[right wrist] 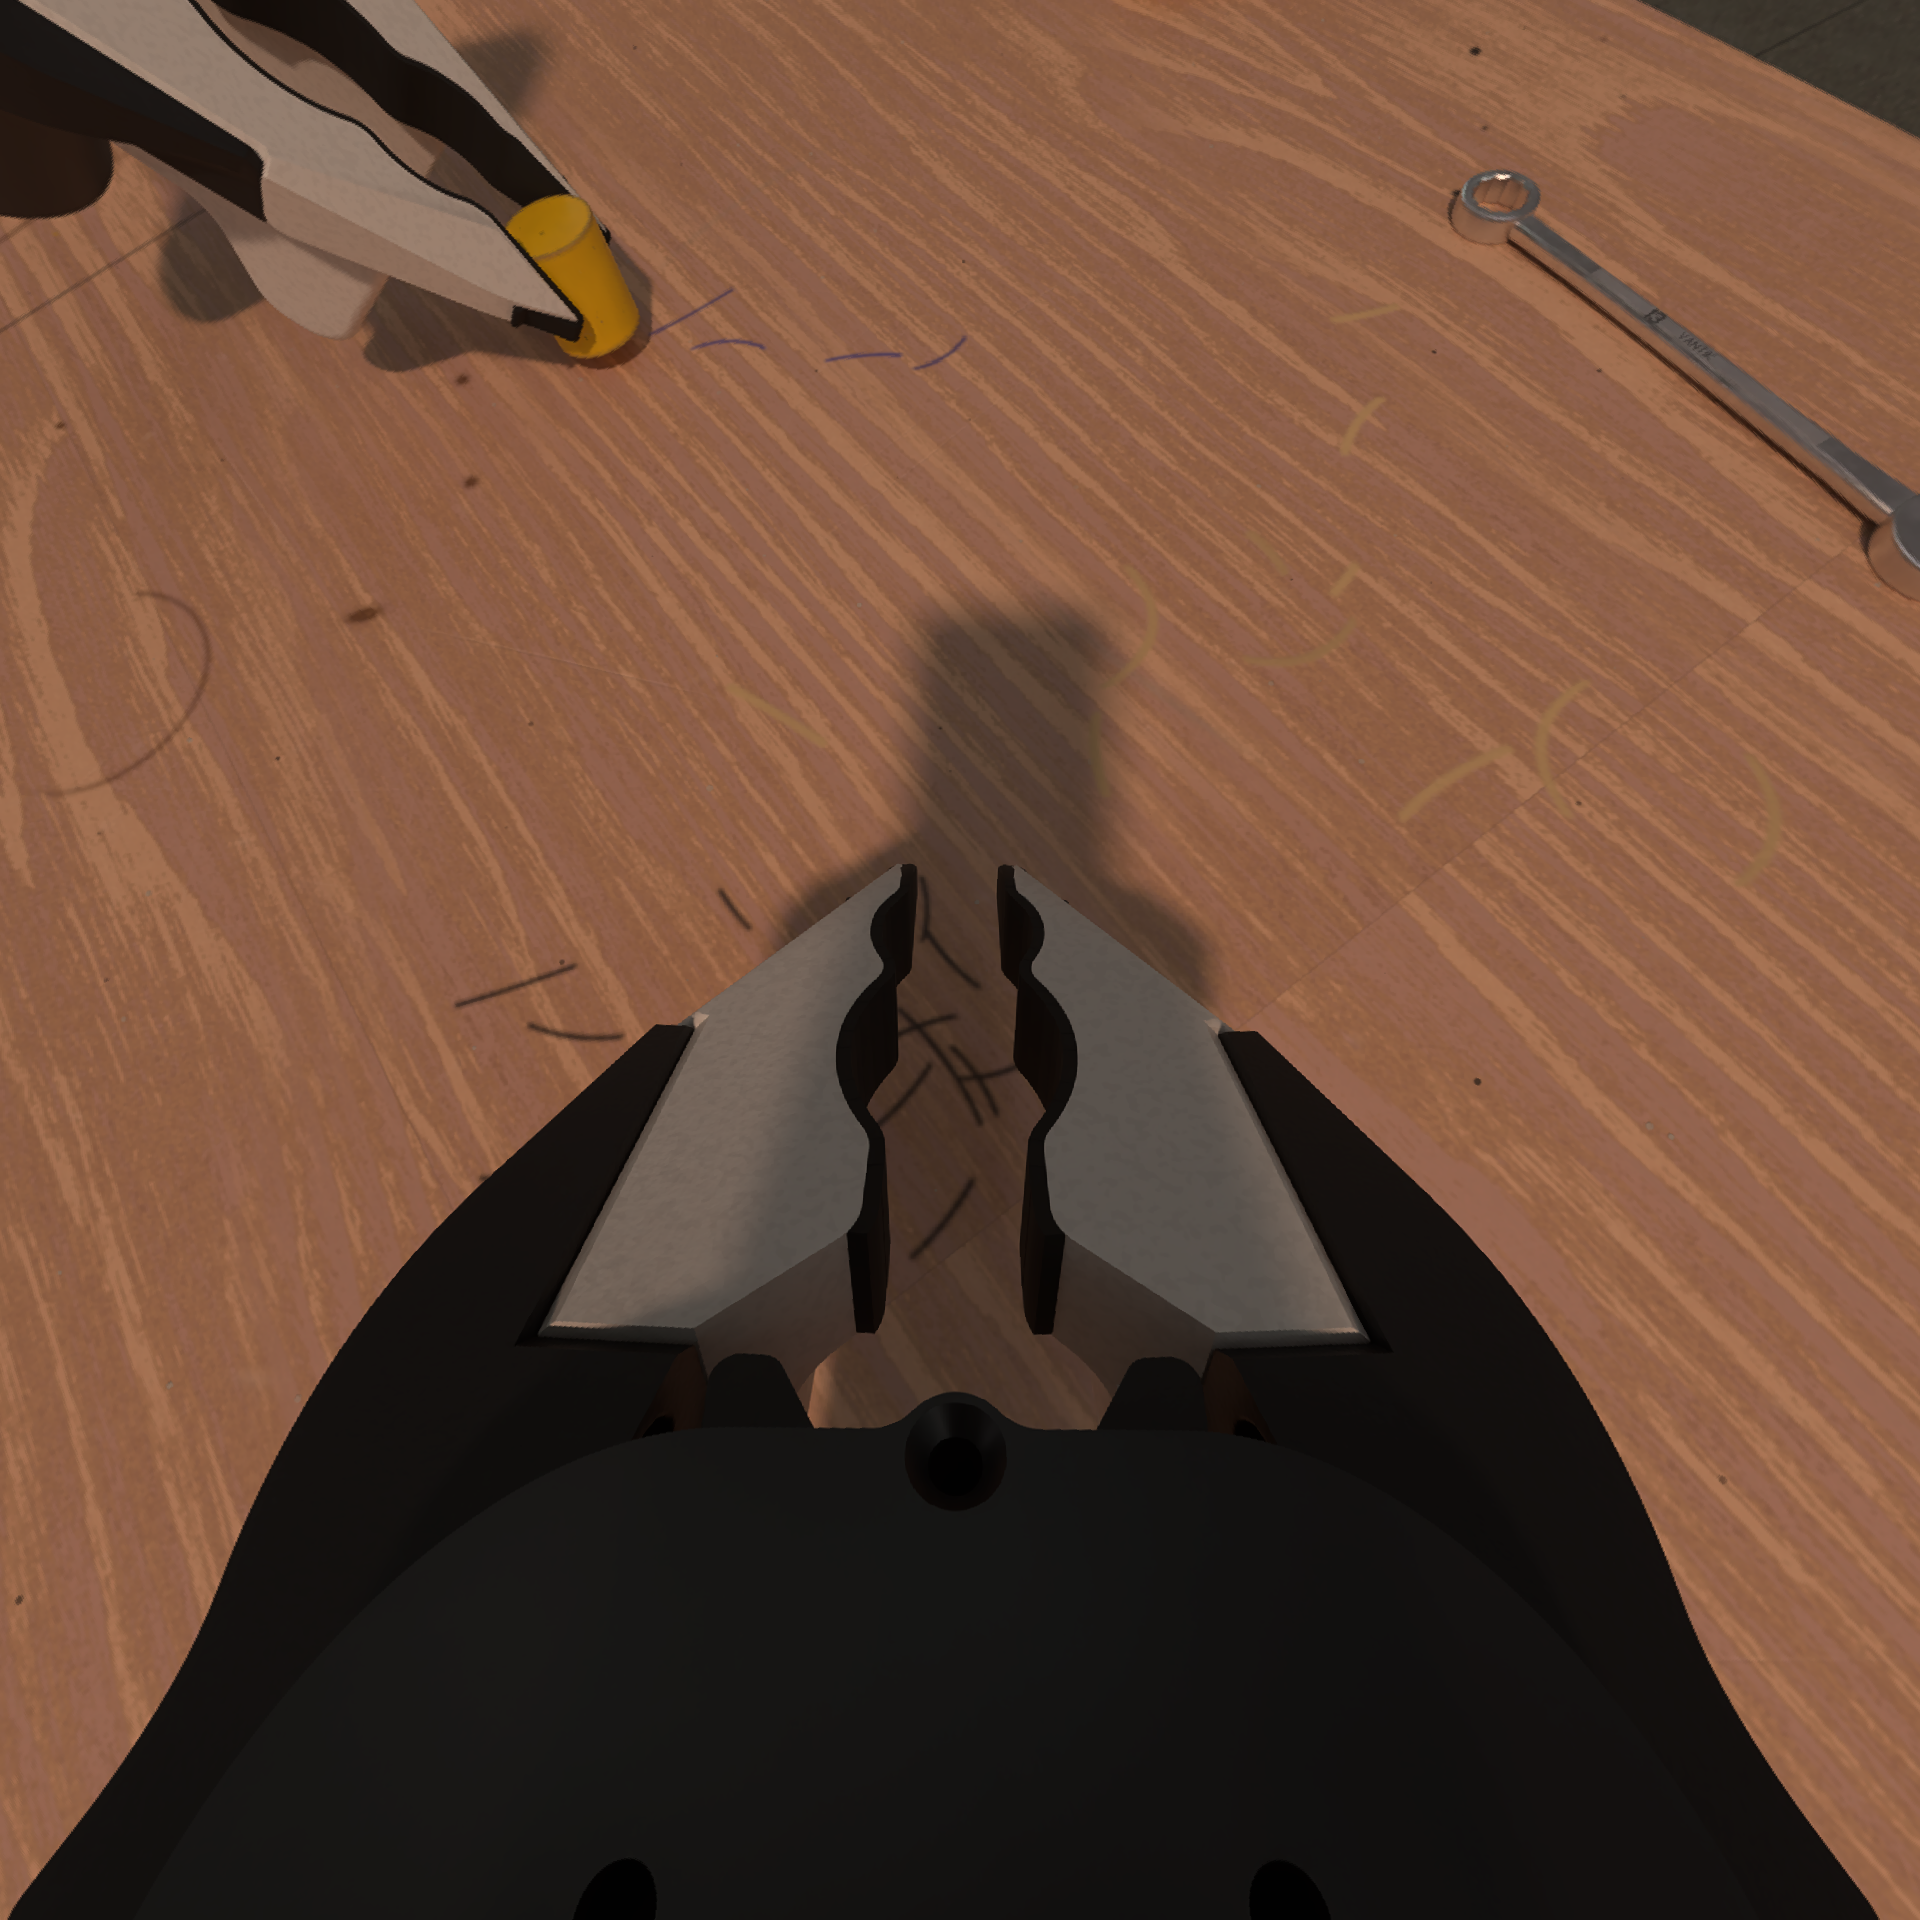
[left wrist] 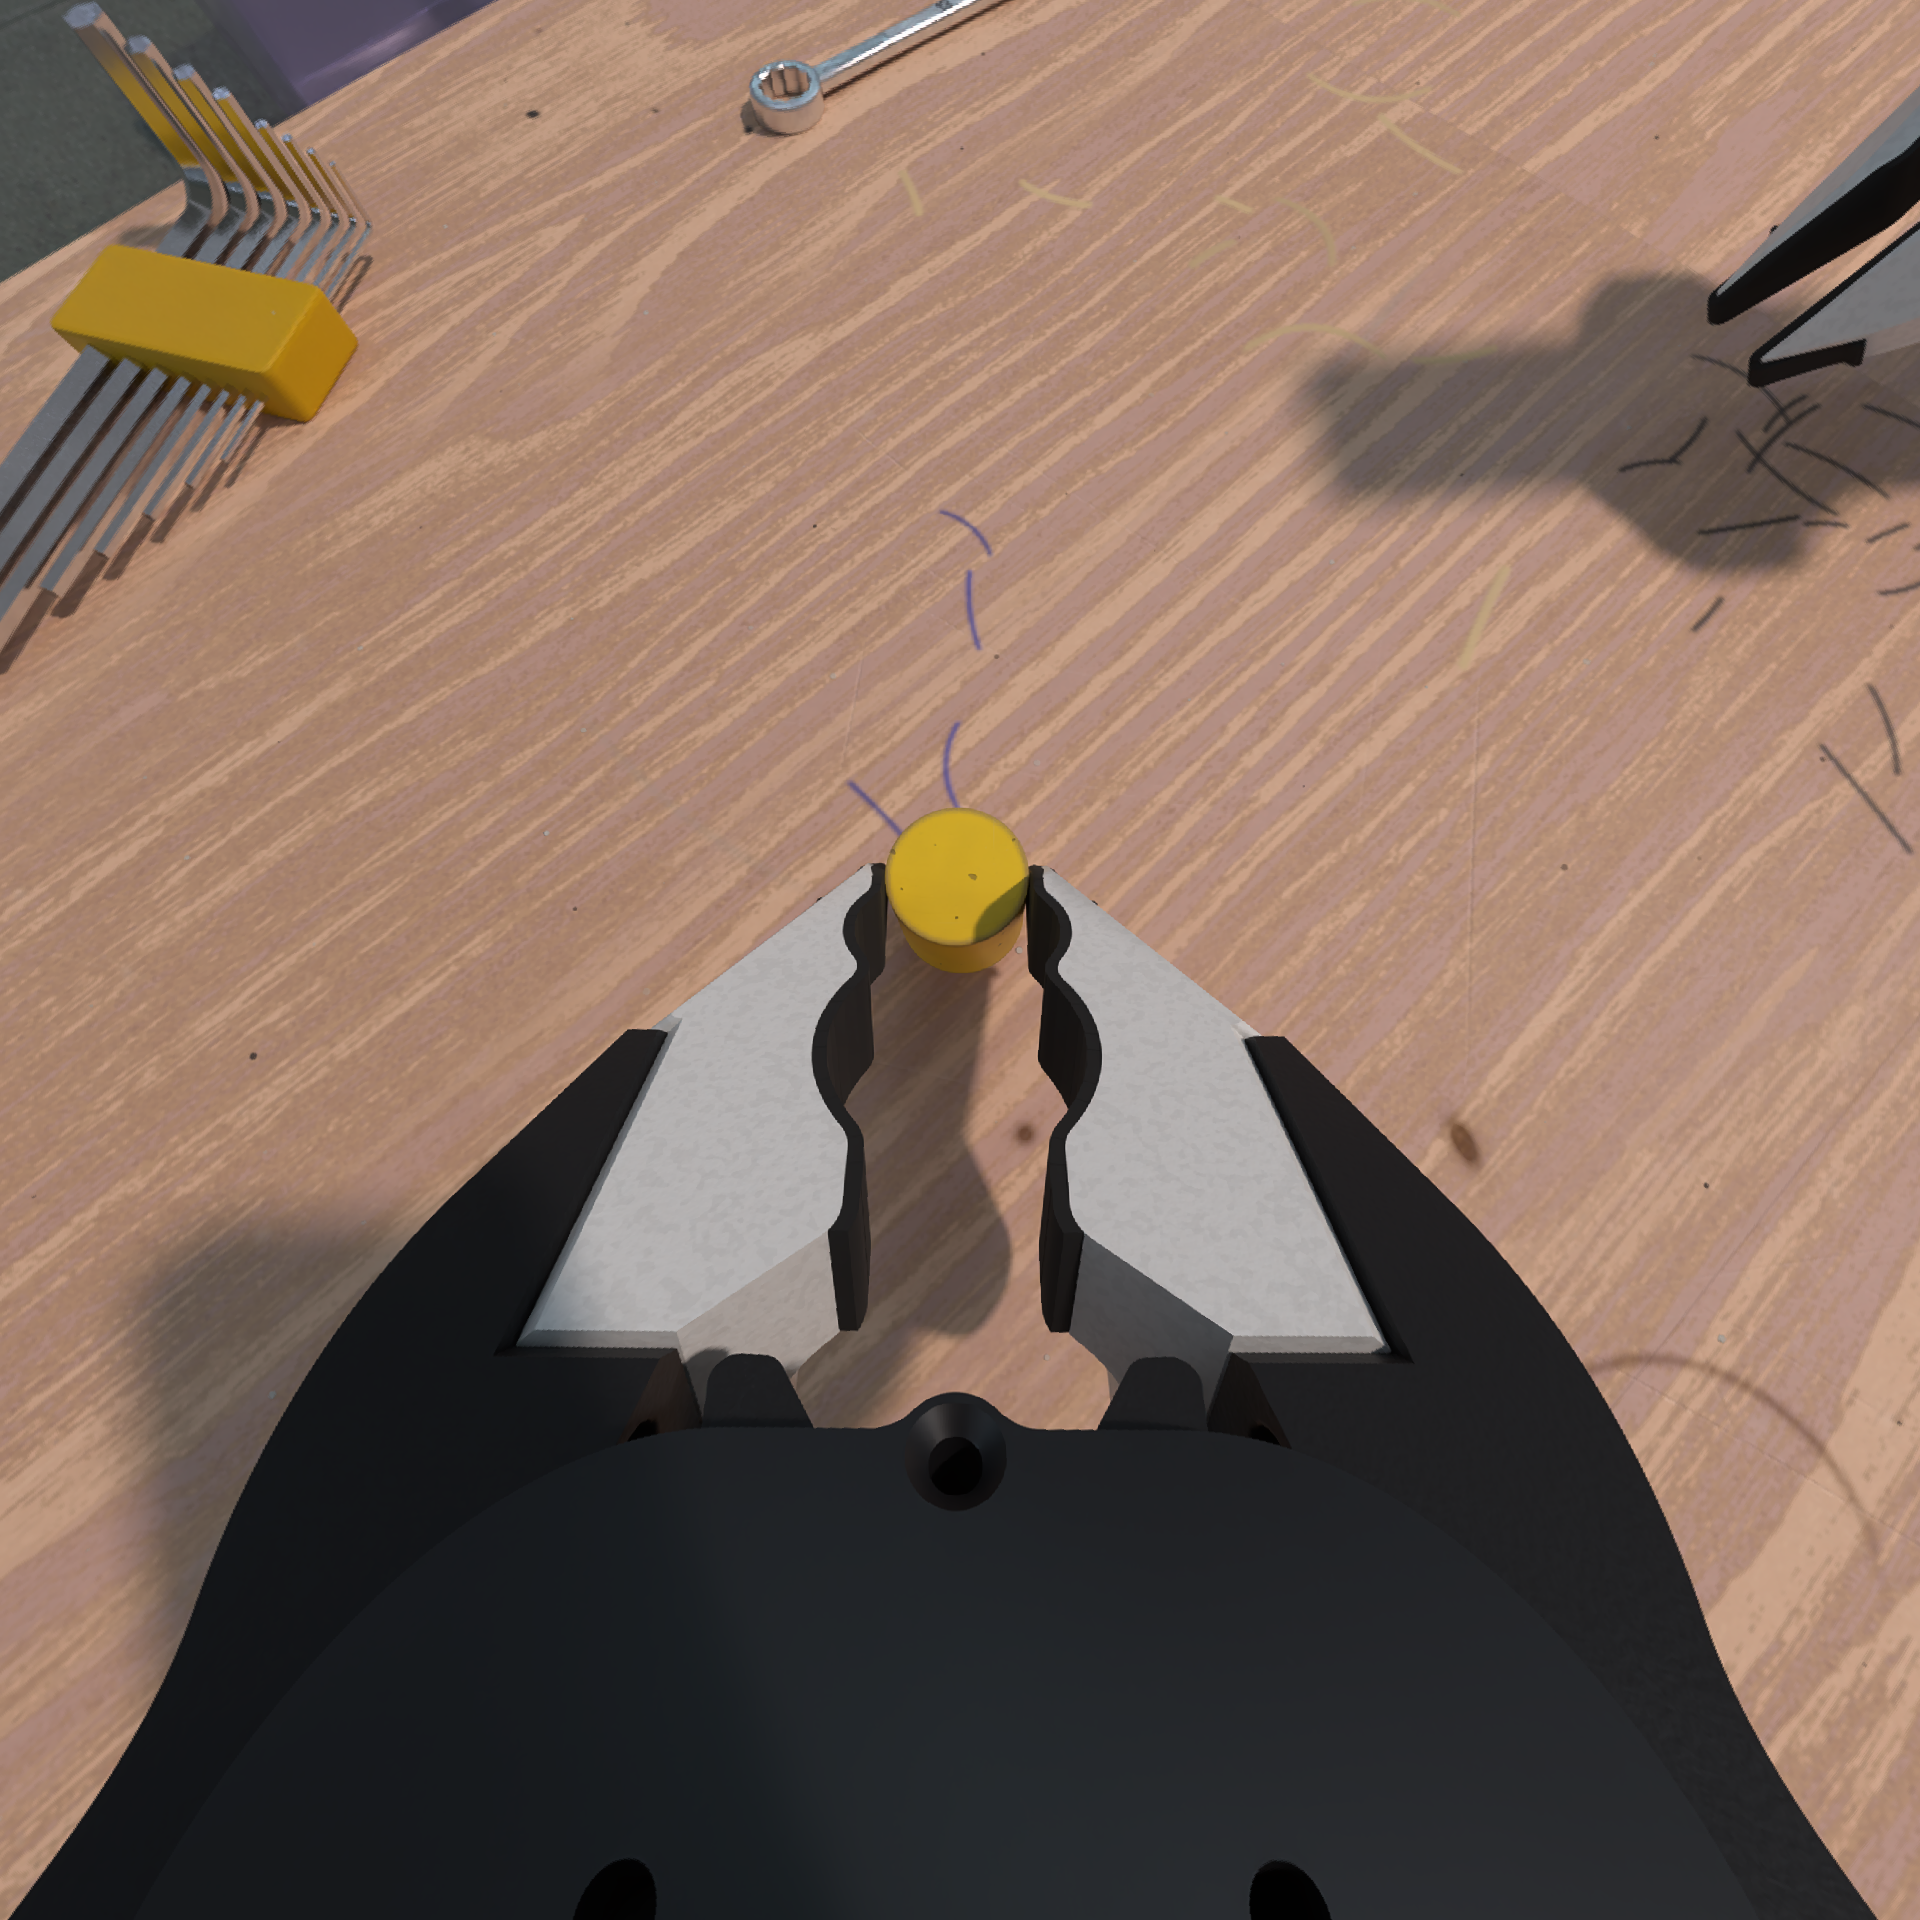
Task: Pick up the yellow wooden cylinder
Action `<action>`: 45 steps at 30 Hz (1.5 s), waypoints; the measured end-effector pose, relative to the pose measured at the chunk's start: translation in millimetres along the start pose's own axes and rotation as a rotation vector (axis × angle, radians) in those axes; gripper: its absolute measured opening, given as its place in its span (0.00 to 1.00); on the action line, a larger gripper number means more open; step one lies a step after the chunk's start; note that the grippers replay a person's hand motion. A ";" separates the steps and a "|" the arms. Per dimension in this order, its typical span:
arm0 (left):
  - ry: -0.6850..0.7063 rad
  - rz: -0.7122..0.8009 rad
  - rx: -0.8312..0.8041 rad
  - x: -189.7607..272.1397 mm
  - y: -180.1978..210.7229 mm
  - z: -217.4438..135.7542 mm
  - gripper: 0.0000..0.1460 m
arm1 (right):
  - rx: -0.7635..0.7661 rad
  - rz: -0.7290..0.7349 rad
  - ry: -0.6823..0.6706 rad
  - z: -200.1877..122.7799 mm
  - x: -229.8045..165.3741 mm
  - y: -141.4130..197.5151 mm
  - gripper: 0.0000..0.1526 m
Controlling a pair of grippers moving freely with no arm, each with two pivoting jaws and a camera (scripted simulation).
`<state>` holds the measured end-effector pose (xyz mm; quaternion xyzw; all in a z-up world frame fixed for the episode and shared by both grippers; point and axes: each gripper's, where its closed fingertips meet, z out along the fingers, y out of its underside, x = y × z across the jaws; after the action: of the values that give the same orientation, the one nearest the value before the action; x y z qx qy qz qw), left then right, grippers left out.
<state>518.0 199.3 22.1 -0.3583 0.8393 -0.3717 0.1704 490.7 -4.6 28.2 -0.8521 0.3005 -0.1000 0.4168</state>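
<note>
The yellow wooden cylinder (left wrist: 956, 899) stands upright on the wooden table (left wrist: 1299, 779), its base at the surface. My left gripper (left wrist: 956, 881) is shut on it, one fingertip pressed against each side near the top. The right wrist view shows this from the side at the upper left: the cylinder (right wrist: 597, 286) is held between the left gripper's tips (right wrist: 540, 255). My right gripper (right wrist: 956, 883) is empty, its jaws a narrow gap apart, low over black scribble marks. Its tips also show at the right edge of the left wrist view (left wrist: 1735, 338).
A set of hex keys in a yellow holder (left wrist: 208, 327) lies at the far left near the table edge. A silver ring wrench (left wrist: 790, 99) lies at the back, and also shows in the right wrist view (right wrist: 1683, 343). Pen marks cover the tabletop.
</note>
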 end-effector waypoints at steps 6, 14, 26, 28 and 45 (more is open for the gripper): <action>0.007 -0.017 0.033 -0.2 -5.3 -2.0 0.18 | 0.008 0.001 -0.019 0.9 -5.9 -1.8 0.10; 0.060 -0.020 0.131 10.2 -22.3 -6.8 0.18 | 0.015 0.005 -0.037 1.1 -10.7 -2.6 0.10; 0.137 0.041 0.148 36.0 -33.5 3.9 0.18 | 0.013 0.030 -0.039 -4.3 -10.2 4.3 0.11; 0.139 0.041 0.150 36.6 -35.5 6.1 0.18 | 0.015 0.039 -0.034 -6.2 -8.9 6.1 0.11; 0.137 0.012 0.157 37.1 -45.4 19.2 0.18 | 0.049 0.142 -0.053 -14.4 -2.0 13.8 0.11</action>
<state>524.8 141.4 42.5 -0.3126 0.8193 -0.4591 0.1422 477.1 -19.3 26.9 -0.8205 0.3463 -0.0548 0.4515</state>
